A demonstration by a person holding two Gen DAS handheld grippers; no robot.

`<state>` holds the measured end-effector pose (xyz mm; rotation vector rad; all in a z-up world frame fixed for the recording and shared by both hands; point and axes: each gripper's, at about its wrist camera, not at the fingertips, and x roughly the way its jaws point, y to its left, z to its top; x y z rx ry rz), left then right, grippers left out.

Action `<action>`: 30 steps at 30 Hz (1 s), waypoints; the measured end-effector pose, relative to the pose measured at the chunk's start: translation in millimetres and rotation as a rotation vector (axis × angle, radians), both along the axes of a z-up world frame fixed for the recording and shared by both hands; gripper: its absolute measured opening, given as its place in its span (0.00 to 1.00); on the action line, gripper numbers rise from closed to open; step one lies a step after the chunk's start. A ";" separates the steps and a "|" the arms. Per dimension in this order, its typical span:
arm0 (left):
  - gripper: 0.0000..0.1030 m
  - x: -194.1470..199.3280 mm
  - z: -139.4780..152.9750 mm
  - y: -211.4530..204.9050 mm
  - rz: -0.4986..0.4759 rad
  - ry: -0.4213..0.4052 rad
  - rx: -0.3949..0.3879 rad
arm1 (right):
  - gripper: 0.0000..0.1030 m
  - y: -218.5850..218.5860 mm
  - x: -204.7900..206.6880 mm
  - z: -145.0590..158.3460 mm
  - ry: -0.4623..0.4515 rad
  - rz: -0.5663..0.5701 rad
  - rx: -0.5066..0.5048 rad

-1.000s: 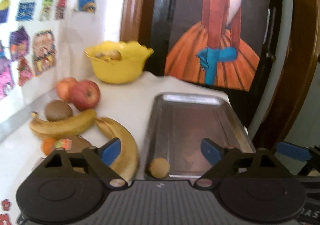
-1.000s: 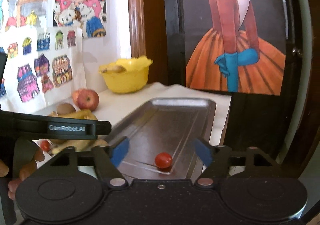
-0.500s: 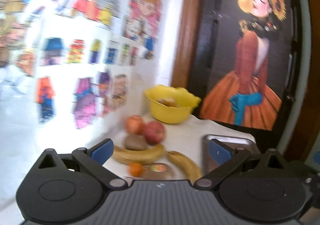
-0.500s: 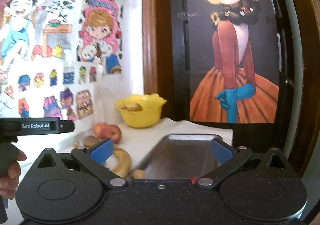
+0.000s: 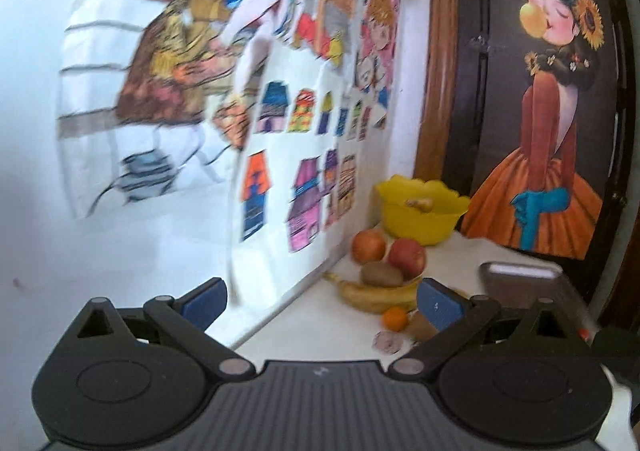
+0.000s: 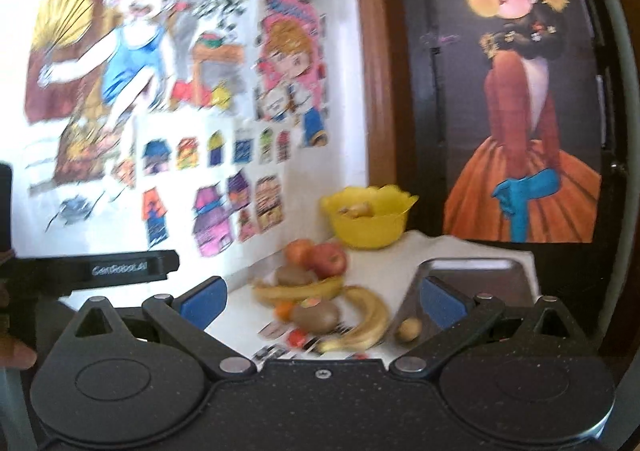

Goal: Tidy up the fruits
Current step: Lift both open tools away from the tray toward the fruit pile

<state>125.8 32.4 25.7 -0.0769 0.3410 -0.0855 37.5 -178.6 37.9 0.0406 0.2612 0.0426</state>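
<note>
My left tool (image 5: 320, 301) and right tool (image 6: 322, 301) both stand wide apart, nothing between their pads. On the white worktop (image 6: 384, 263), the fruit sits at twelve o'clock from my right tool: two apples (image 6: 320, 257), kiwis, bananas (image 6: 366, 325). The yellow bowl (image 6: 368, 221) is beyond them, the metal tray (image 6: 496, 279) at one o'clock.
</note>
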 end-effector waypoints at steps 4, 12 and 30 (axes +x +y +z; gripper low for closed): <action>1.00 0.9 -10.4 12.6 -0.001 0.035 0.015 | 0.99 22.3 6.3 -13.8 0.063 0.029 -0.023; 1.00 10.4 -31.0 26.4 0.008 0.104 0.017 | 0.99 32.1 21.7 -37.5 0.158 0.019 -0.027; 1.00 46.8 -50.3 4.2 -0.103 0.201 0.041 | 0.99 1.1 50.1 -44.0 0.214 0.014 0.016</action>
